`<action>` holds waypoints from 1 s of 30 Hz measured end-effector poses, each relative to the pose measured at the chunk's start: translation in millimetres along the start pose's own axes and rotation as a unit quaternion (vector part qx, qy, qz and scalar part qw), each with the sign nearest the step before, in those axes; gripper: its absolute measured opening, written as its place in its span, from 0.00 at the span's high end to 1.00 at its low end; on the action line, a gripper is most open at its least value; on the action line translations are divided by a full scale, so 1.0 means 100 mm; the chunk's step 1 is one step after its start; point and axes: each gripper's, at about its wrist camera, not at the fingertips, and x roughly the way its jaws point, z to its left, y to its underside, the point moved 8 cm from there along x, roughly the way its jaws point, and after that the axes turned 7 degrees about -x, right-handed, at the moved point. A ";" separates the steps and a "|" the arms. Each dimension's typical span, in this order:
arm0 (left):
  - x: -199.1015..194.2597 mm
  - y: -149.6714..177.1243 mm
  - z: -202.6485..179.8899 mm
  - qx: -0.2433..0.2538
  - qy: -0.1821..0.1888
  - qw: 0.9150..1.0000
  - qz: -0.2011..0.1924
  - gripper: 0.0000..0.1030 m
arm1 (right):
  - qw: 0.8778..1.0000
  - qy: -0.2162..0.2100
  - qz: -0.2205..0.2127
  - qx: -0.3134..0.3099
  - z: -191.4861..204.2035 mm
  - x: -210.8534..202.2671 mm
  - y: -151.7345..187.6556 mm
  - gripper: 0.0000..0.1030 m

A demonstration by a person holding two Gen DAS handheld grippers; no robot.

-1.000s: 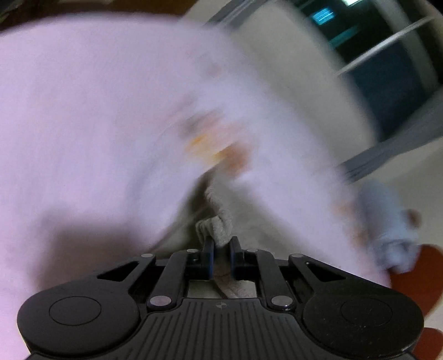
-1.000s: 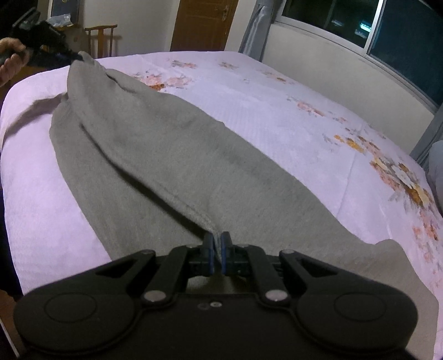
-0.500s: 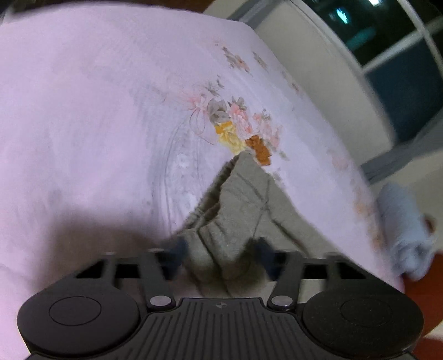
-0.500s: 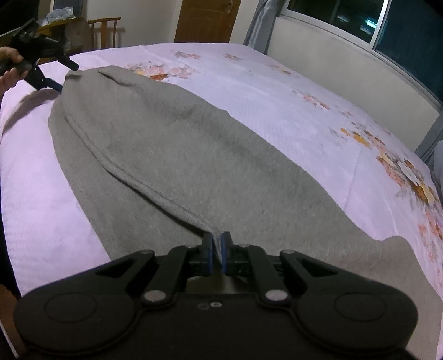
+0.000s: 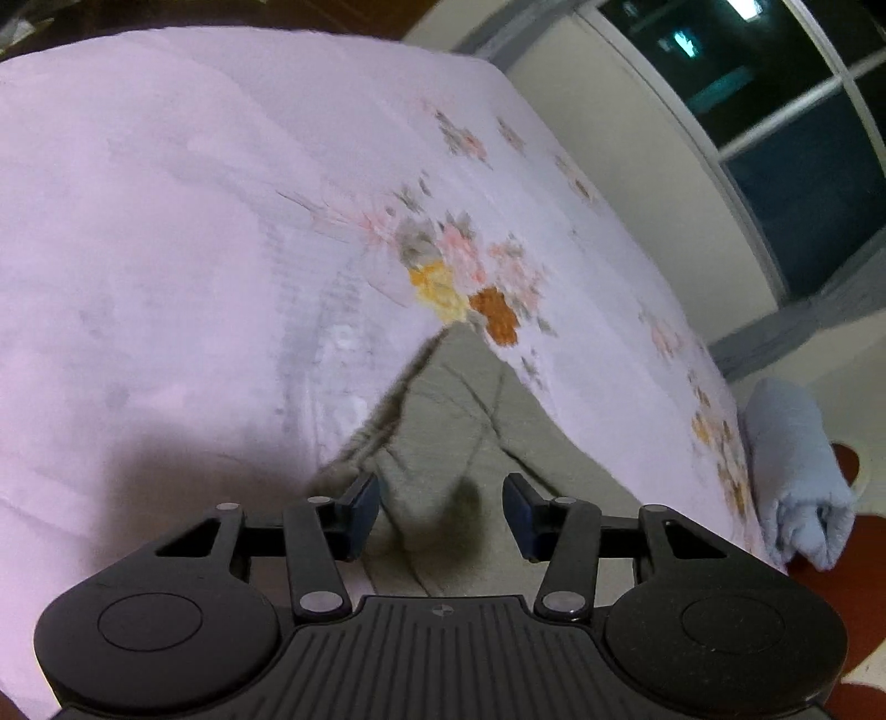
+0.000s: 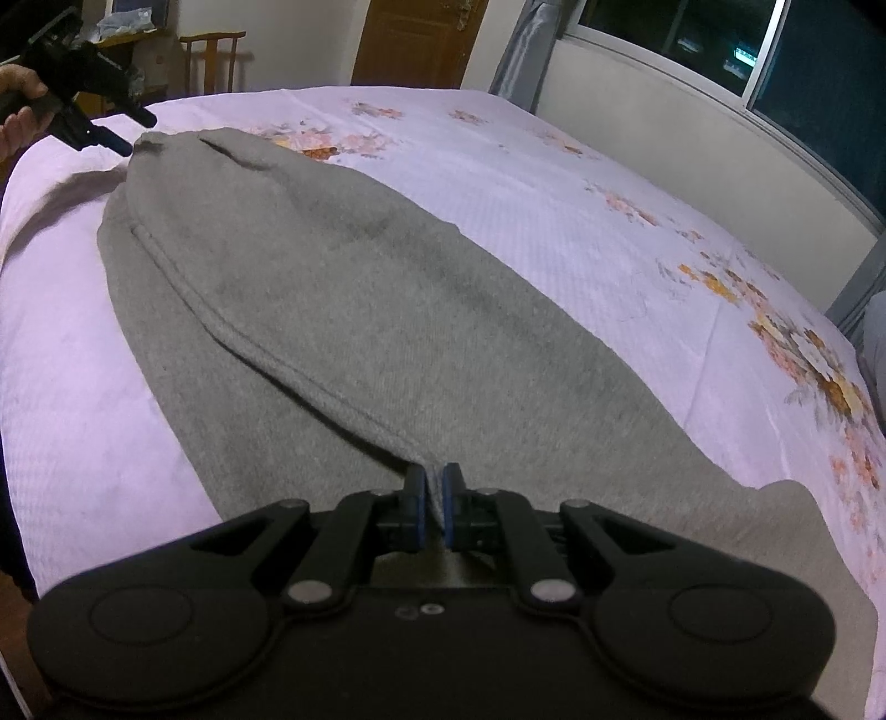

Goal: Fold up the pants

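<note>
Grey pants (image 6: 354, 310) lie lengthwise on the pink floral bedsheet (image 6: 581, 221), one half folded over the other with a long seam edge on the left. My right gripper (image 6: 434, 495) is shut on the near edge of the pants. My left gripper (image 5: 440, 512) is open, its fingers either side of the far end of the pants (image 5: 470, 421), holding nothing. It also shows in the right wrist view (image 6: 130, 133) at the far left, just off the pants' far tip.
A rolled light-blue cloth (image 5: 797, 471) lies at the bed's right edge above a red floor. A wall with dark windows (image 6: 720, 50) runs along the right. A wooden chair (image 6: 213, 58) and door (image 6: 421, 41) stand beyond the bed.
My left gripper has opened and let go of the pants' far end, which now lies flat on the bed. The right gripper has stayed shut on the near edge.
</note>
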 end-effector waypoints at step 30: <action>0.29 -0.09 0.02 0.038 0.006 0.998 0.050 0.87 | 0.995 -0.016 0.038 -0.096 0.33 -0.34 0.11 0.99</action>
